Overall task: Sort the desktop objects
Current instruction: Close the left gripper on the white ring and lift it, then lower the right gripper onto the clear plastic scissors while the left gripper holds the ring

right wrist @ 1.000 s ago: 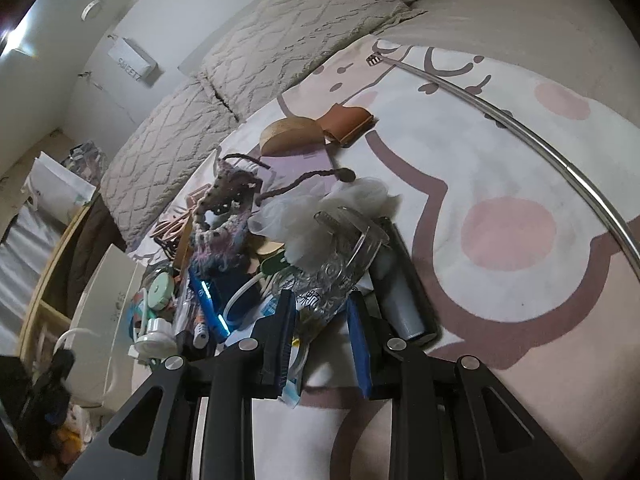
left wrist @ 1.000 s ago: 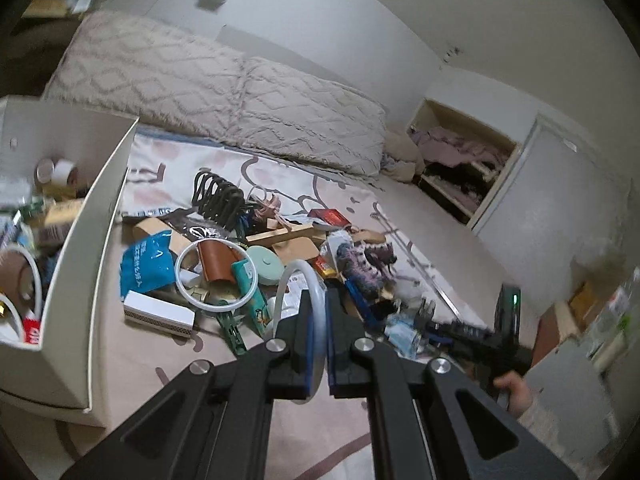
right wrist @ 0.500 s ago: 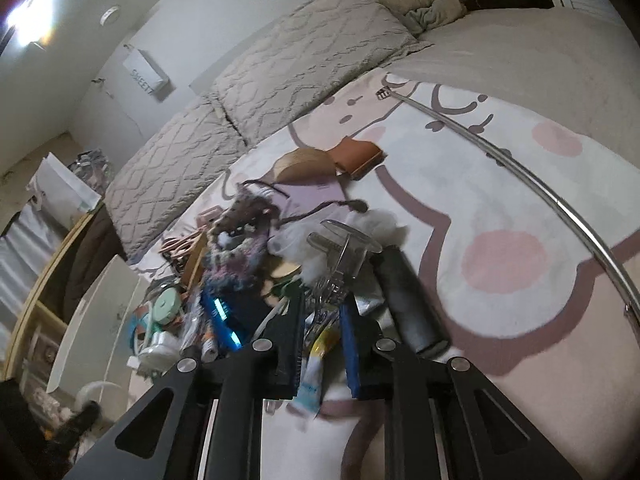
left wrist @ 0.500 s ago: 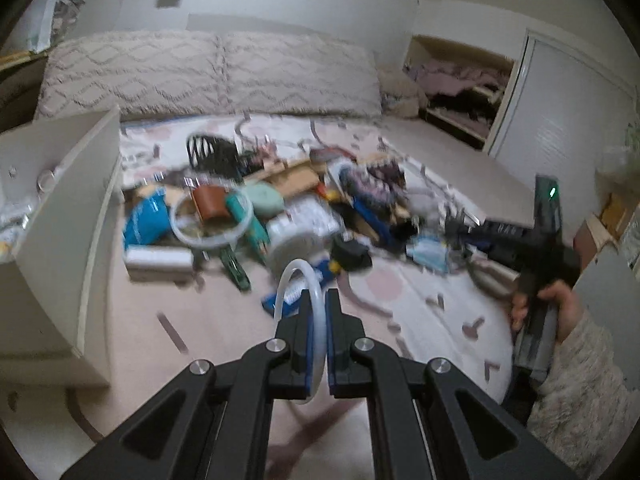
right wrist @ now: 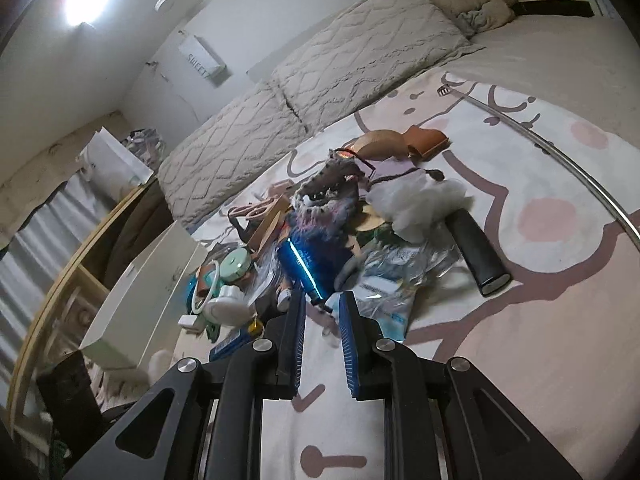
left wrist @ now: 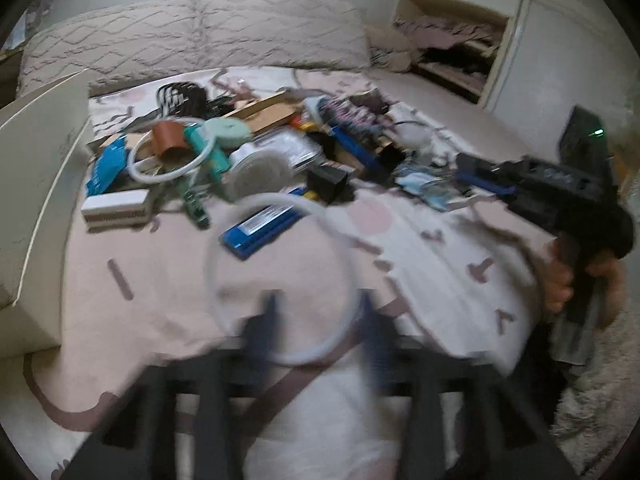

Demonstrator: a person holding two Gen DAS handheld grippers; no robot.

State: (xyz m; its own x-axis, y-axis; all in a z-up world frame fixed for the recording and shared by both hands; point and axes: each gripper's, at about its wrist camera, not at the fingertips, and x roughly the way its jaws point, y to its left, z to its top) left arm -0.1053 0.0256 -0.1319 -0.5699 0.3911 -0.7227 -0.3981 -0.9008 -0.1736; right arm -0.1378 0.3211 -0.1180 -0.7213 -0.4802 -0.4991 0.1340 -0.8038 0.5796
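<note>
Just right of the white box (left wrist: 36,184), above bare blanket (left wrist: 120,320): the white ring (left wrist: 210,276), blurred, face-on to the left wrist camera. Slightly taller than wide, the longer way running from the pads up toward the clutter pile (left wrist: 260,152). Being a closed loop, points nowhere.

Directly beneath it, the left gripper (left wrist: 320,312), jaws opening, the ring's lower arc between them but apparently no longer pressed. Nearer hand by far; box off to the left of both, so probably a leftward move if the ring belongs there.

Well right of the box, beyond the pile, the right gripper (right wrist: 322,320), carried in a hand (left wrist: 580,280). Jaws drawn to their narrowest, nothing seen gripped, aimed at the pile's near edge.
</note>
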